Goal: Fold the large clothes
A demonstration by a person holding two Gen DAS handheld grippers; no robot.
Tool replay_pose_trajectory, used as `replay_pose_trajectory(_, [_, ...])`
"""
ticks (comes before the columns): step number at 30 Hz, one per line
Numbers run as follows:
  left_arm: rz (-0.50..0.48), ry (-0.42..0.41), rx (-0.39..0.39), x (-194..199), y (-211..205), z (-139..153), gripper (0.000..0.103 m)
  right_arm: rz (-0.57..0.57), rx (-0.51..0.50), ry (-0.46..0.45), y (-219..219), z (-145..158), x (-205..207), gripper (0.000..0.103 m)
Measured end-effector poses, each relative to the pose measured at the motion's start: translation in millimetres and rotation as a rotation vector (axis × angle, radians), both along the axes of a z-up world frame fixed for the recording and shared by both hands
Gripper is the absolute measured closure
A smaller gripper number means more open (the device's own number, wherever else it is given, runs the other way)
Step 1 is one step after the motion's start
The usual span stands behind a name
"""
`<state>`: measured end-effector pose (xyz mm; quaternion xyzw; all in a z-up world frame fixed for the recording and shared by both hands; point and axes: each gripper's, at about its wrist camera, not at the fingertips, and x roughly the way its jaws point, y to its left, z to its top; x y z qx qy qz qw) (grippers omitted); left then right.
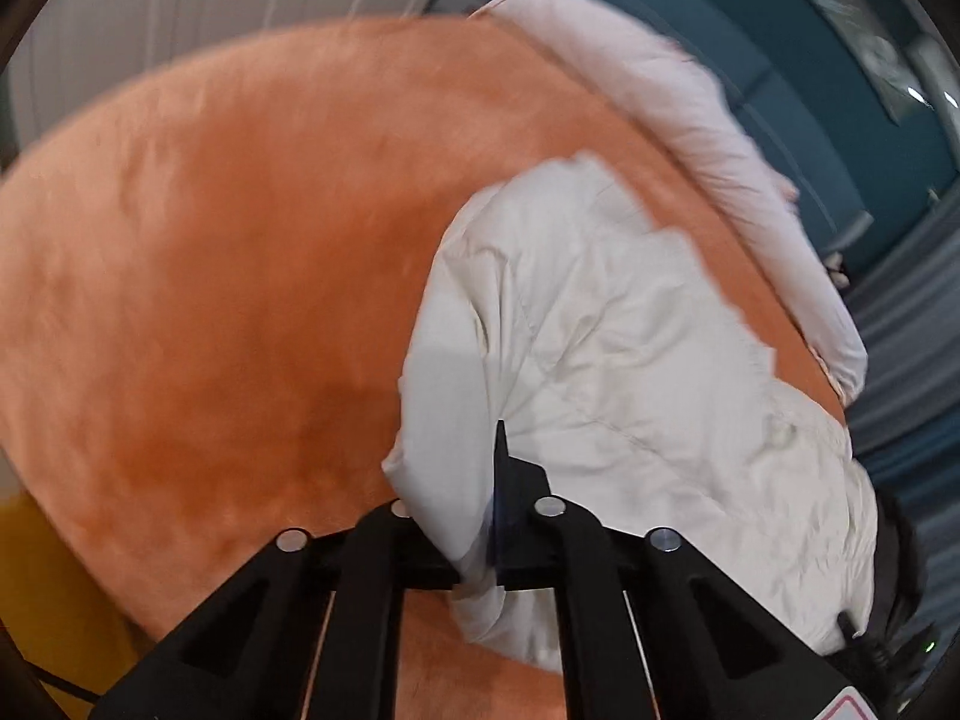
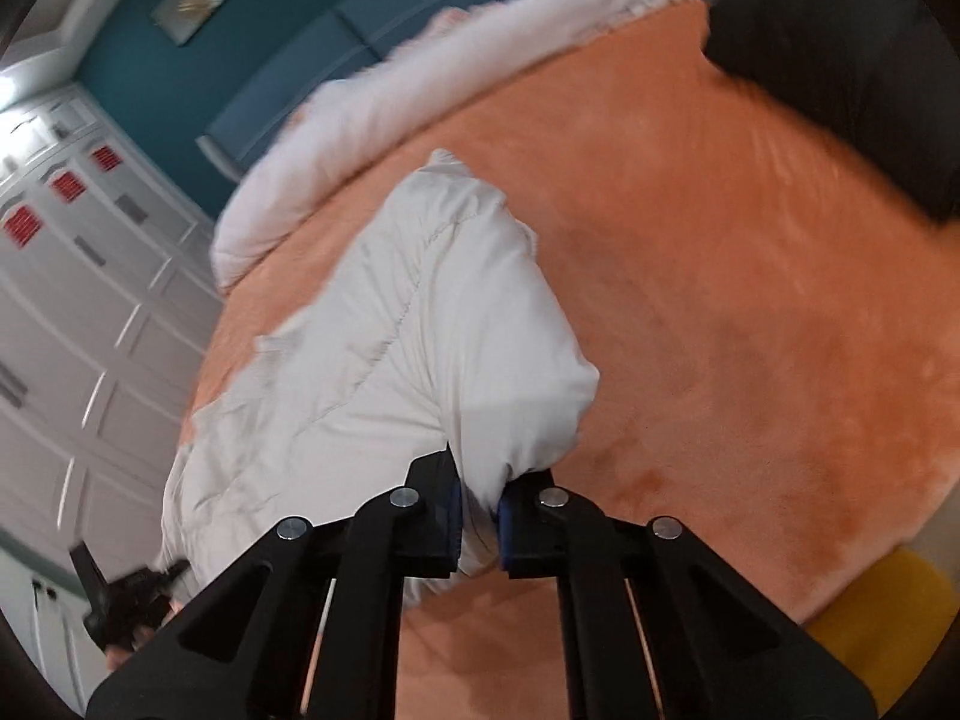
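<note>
A large white padded garment [image 1: 612, 360] lies bunched on an orange bedspread [image 1: 240, 240]. My left gripper [image 1: 480, 534] is shut on a fold of it at its near left end. In the right wrist view the same white garment [image 2: 390, 348] stretches away over the orange bedspread [image 2: 720, 300], and my right gripper [image 2: 479, 525] is shut on its near end, with cloth bulging between the fingers. The other gripper [image 2: 120, 594] shows dark and blurred at the lower left of the right wrist view, beside the garment's far end.
A pale pink-white quilt [image 1: 690, 120] lies rolled along the bed's far edge, also in the right wrist view [image 2: 420, 78]. A black item [image 2: 840, 72] sits at the upper right. White cupboards [image 2: 90, 300] and a teal wall [image 2: 270, 30] stand beyond. A yellow object [image 2: 876, 618] sits by the bed.
</note>
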<state>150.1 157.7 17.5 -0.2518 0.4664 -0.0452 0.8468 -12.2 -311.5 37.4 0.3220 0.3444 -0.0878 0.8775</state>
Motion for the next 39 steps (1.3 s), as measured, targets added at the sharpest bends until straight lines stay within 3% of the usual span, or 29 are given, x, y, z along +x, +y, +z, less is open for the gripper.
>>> replay_pose_trajectory(2, [-0.015, -0.010, -0.032, -20, 11, 15, 0.101, 0.028, -0.048, 0.018, 9, 8, -23, 0.096])
replay_pose_trajectory(4, [-0.030, 0.000, -0.012, -45, 18, 21, 0.101, 0.050, -0.061, 0.073, 11, 0, -44, 0.095])
replay_pose_trajectory(9, [-0.053, 0.061, 0.145, -98, 16, -3, 0.100, 0.078, -0.156, 0.296, 32, -53, -87, 0.079])
replay_pose_trajectory(16, [-0.019, 0.053, 0.129, -103, 19, 6, 0.099, -0.015, -0.310, 0.204, 50, 13, -90, 0.077])
replay_pose_trajectory(20, [-0.007, 0.066, 0.118, -99, 19, 7, 0.098, -0.015, -0.505, 0.194, 64, 25, -83, 0.054])
replay_pose_trajectory(23, [-0.005, 0.074, 0.117, -99, 19, 6, 0.097, -0.082, -0.664, 0.235, 61, 27, -81, 0.055])
replay_pose_trajectory(26, [-0.010, 0.065, 0.133, -98, 17, 7, 0.097, -0.076, -0.591, 0.105, 64, 48, -88, 0.069])
replay_pose_trajectory(30, [-0.005, 0.068, 0.142, -98, 16, 4, 0.097, 0.102, -0.579, 0.019, 104, 60, -73, 0.070])
replay_pose_trajectory(34, [-0.005, 0.067, 0.139, -99, 15, 5, 0.097, 0.298, -0.529, 0.004, 165, 51, -43, 0.070])
replay_pose_trajectory(39, [-0.008, 0.067, 0.132, -99, 17, 3, 0.097, 0.437, -0.502, 0.026, 213, 31, -4, 0.072])
